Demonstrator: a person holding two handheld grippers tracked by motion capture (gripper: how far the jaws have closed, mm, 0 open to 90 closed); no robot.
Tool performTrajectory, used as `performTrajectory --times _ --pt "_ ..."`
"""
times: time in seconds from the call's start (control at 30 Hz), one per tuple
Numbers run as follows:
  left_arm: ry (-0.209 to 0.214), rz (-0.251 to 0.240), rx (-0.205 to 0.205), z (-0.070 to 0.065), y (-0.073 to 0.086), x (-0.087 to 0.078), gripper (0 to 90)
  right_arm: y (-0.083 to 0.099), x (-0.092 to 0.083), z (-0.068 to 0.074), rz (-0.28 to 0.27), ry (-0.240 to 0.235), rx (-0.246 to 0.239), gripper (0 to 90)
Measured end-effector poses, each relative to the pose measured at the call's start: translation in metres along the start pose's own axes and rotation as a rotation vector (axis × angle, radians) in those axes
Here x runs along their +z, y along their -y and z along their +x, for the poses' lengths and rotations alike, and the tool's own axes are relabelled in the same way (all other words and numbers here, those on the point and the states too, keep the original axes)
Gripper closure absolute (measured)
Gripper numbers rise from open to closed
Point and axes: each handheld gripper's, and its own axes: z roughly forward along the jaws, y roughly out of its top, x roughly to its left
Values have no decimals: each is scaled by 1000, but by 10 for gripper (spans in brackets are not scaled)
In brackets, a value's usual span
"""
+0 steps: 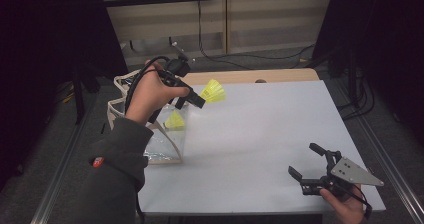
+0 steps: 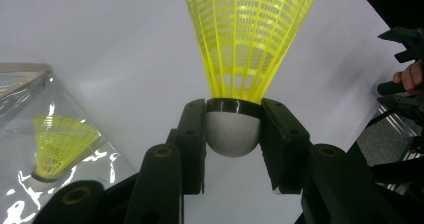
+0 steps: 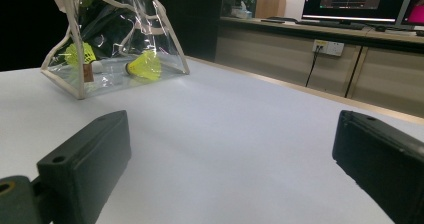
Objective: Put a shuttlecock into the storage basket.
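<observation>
The left gripper (image 1: 199, 100) holds a yellow shuttlecock (image 1: 213, 90) by its white cork, just right of the clear bag (image 1: 165, 144) and above the white worktop (image 1: 260, 129). In the left gripper view its two black fingers (image 2: 192, 134) press on either side of the cork, with the plastic skirt (image 2: 247, 39) fanning up and away from them; the grip is firm and the cork sits squarely between the pads. The bag stands at the worktop's left edge, its cream-trimmed mouth open toward the gripper. Inside it lies a second shuttlecock (image 1: 175, 120), seen through the clear wall just below and left of the held one; the right gripper view shows this one (image 3: 145, 65) lying on its side in the bag (image 3: 80, 91), with another yellow skirt (image 3: 80, 54) farther back in the same bag. The person's left hand (image 1: 150, 96) wraps the gripper's body over the bag's top, a grey sleeve (image 1: 117, 169) running down beside the bag. The right gripper (image 1: 310, 164) rests well apart from the bag, near the worktop's front right corner, its fingers (image 3: 85, 164) spread wide with nothing between them, held in the right hand (image 1: 345, 206).
</observation>
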Motion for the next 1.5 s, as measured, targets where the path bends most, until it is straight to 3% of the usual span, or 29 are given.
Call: performTrajectory --times 1.5 --pt "-61 -34 -42 18 9 -34 645 0 0 0 1 1 -2 20"
